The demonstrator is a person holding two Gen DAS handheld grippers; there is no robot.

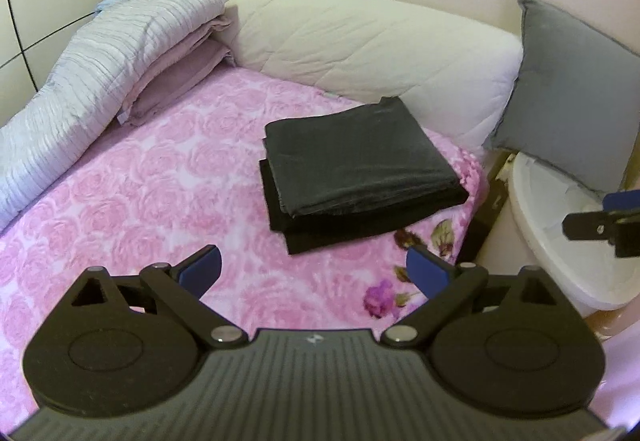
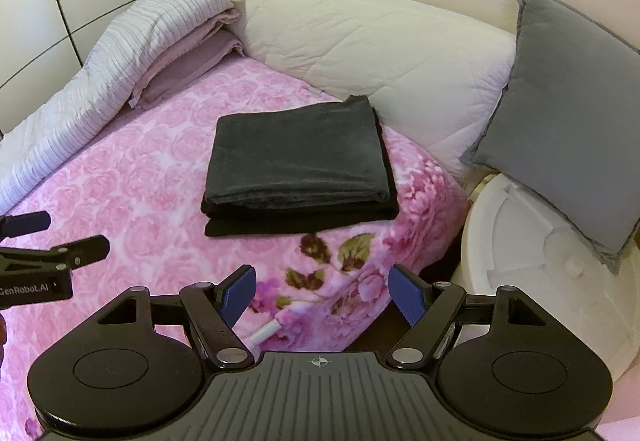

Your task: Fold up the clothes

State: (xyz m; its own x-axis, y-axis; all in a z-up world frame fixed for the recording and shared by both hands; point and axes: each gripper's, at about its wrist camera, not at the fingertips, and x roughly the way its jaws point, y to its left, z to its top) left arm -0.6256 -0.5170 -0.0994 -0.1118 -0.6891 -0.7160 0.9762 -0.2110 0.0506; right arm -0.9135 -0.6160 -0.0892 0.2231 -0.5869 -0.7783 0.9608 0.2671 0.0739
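On the pink blanket, near its right edge, a folded stack of dark clothes is seen, a grey piece lying squarely on a black one. Above the blanket's near part the left gripper is held level and pointed toward the stack, its blue-padded fingers spread wide and nothing held between them. The right gripper is held alongside at like height, over the blanket's flowered corner, jaws likewise parted and empty. Each gripper is caught at the edge of the other's view. Behind the stack a white pillow is laid; a grey cushion is propped to the right, over a white bin.
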